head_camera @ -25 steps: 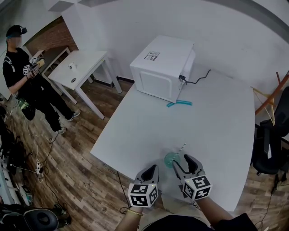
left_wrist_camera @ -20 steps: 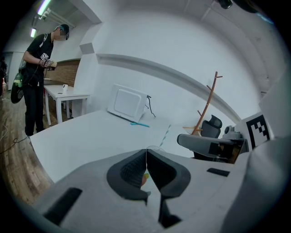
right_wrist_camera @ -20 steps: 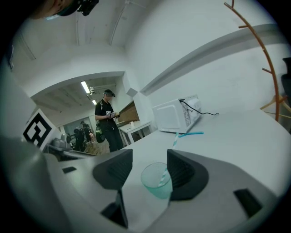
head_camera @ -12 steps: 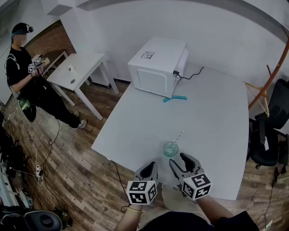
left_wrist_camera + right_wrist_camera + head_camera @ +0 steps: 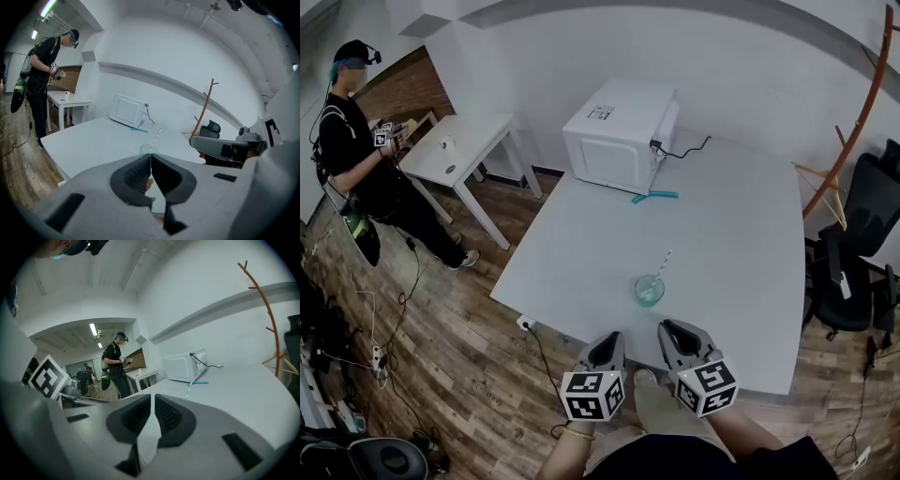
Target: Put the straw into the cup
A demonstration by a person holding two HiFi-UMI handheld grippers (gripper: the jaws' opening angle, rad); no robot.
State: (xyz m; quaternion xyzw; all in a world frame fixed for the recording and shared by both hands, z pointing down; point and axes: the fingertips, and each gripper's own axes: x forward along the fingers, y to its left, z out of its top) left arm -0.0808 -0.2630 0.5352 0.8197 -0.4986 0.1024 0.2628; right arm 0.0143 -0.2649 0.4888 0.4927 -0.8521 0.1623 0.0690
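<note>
Location: the straw [image 5: 665,263] stands in the cup [image 5: 650,291], leaning up and right in the head view, with its upper part clear of the rim. The cup sits on the table [image 5: 741,234] near the front edge, just ahead of both grippers. By this layout the task appears complete.

Jaws: the left gripper [image 5: 150,154] is clenched, pads together, with nothing between them. The right gripper [image 5: 153,395] is closing, only a slit remains, and it is also empty. Neither touches cup or straw.

Handling, as judged: the straw looks thin and very light and would likely crush under a hard pinch. If it needs resetting, take it lightly on the exposed length above the rim. The cup looks clear, small and light, so a sideways nudge on the straw could tip or slide it. Steady it at the wall.

Surroundings: a microwave [image 5: 614,141] with its cable [image 5: 689,150] and a teal object [image 5: 654,196] lie at the far end, well apart. A coat rack [image 5: 848,131] and chair [image 5: 862,234] stand off the right side. A person [image 5: 356,150] stands by a side table [image 5: 473,131]. Nothing obstructs the cup.
</note>
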